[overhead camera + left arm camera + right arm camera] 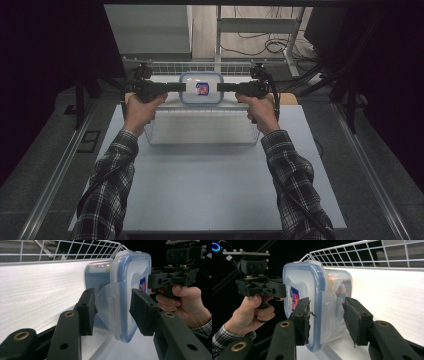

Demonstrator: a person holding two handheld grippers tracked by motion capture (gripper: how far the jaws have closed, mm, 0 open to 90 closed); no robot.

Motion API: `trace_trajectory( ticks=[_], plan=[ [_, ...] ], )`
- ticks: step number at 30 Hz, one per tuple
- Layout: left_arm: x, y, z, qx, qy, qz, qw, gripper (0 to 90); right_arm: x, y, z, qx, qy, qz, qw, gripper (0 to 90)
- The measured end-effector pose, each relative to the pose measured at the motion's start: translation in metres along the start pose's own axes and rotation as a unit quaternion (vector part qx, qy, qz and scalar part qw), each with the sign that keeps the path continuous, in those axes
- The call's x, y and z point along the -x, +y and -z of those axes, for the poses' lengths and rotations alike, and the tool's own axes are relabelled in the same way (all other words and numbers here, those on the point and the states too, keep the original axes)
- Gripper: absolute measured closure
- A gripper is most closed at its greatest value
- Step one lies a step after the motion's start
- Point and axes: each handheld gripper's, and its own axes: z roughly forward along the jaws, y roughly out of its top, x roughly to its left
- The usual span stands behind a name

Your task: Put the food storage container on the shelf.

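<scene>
A clear plastic container (194,95) with a blue-rimmed lid and a red-blue label hangs over the far part of a wire basket (202,134). My left gripper (182,87) clamps its left end and my right gripper (220,87) its right end. In the left gripper view the jaws of the left gripper (112,311) press the container (130,272) from lid and base, straddling a latch flap. The right gripper view shows the same hold by the right gripper (325,317) on the container (299,280). I cannot tell whether the base touches the white surface.
The basket's wire wall (75,248) (362,252) rises just beyond the container. The light table top (210,185) stretches toward the person. Dark framing, a rail (55,175) and cables surround the table. Each gripper view shows the opposite hand (182,302) (249,315) on its gripper.
</scene>
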Motion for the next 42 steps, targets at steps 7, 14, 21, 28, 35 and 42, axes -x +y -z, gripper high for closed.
trace_trajectory(
  ticks=[7,14,21,28,35,42],
  plan=[
    [-0.001,0.000,-0.004,-0.014,0.015,-0.008,0.9998,49.1,-0.002,0.000,-0.002,-0.009,-0.025,0.015,0.9995,57.0],
    [-0.003,0.001,-0.006,-0.009,0.023,-0.008,0.9997,45.2,-0.002,-0.001,-0.004,-0.012,-0.036,0.019,0.9991,57.0],
    [0.006,0.007,-0.006,-0.007,0.094,-0.037,0.9949,43.0,-0.008,0.002,-0.002,-0.004,-0.058,0.032,0.9978,57.2],
    [0.006,0.007,-0.006,-0.001,0.102,-0.033,0.9943,47.3,-0.012,0.002,-0.002,-0.005,-0.067,0.039,0.9970,57.0],
    [0.011,0.003,0.000,0.027,0.105,-0.060,0.9923,41.0,-0.016,0.000,0.001,-0.002,-0.066,0.048,0.9966,52.3],
    [0.020,-0.006,0.004,0.019,0.096,-0.081,0.9919,22.4,-0.024,-0.007,0.002,0.005,-0.075,0.083,0.9937,28.3]
  ],
)
